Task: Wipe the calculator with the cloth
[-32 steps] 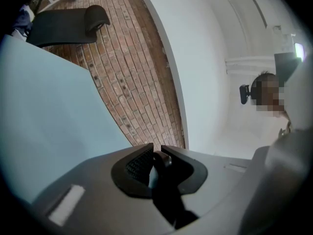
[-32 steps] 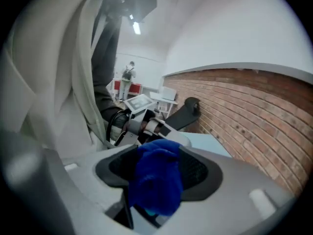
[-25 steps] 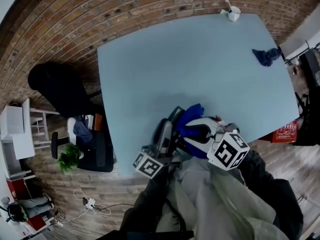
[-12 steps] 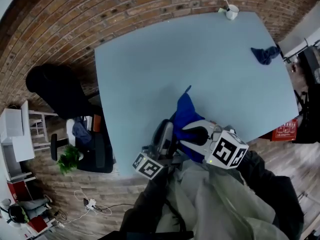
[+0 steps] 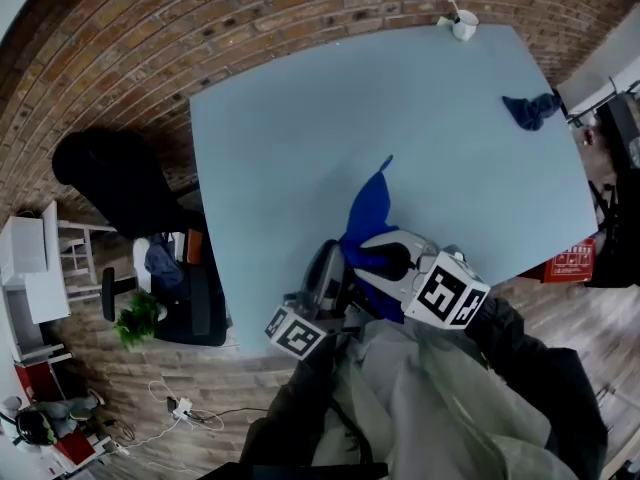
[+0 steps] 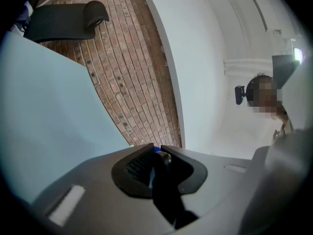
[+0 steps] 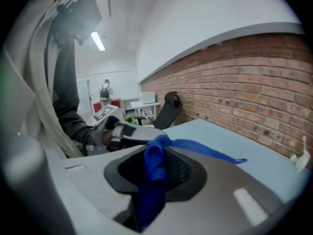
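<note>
A large pale blue rectangular table (image 5: 400, 118) fills most of the head view, with brick wall beyond its far edge and a black office chair (image 5: 115, 183) standing off its left edge. At the near edge, closer to the near left corner than the right, the person's pale grey coat (image 5: 440, 398) hangs below the two grippers, each carrying a white cube with black square markers (image 5: 450, 293). The left gripper (image 6: 157, 153) points about level along the table, and its jaws are drawn in tight on a thin, dark, flat thing seen edge-on, which seems to be the calculator (image 6: 166, 195). It is held off the table at the near edge, just beside the other gripper. The right gripper (image 7: 157, 151) tilts downward. Its jaws have just been closing and now pinch a bright blue cloth (image 5: 372, 208), bunched thick between the pads. From there the cloth runs out over the table towards its middle and narrows to a thin tip. A crumpled dark blue rag (image 5: 530, 111) lies well apart, near the right edge towards the far right corner. A small white cup (image 5: 466, 26) stands at the far edge by that same corner, with something thin sticking out of it.
</note>
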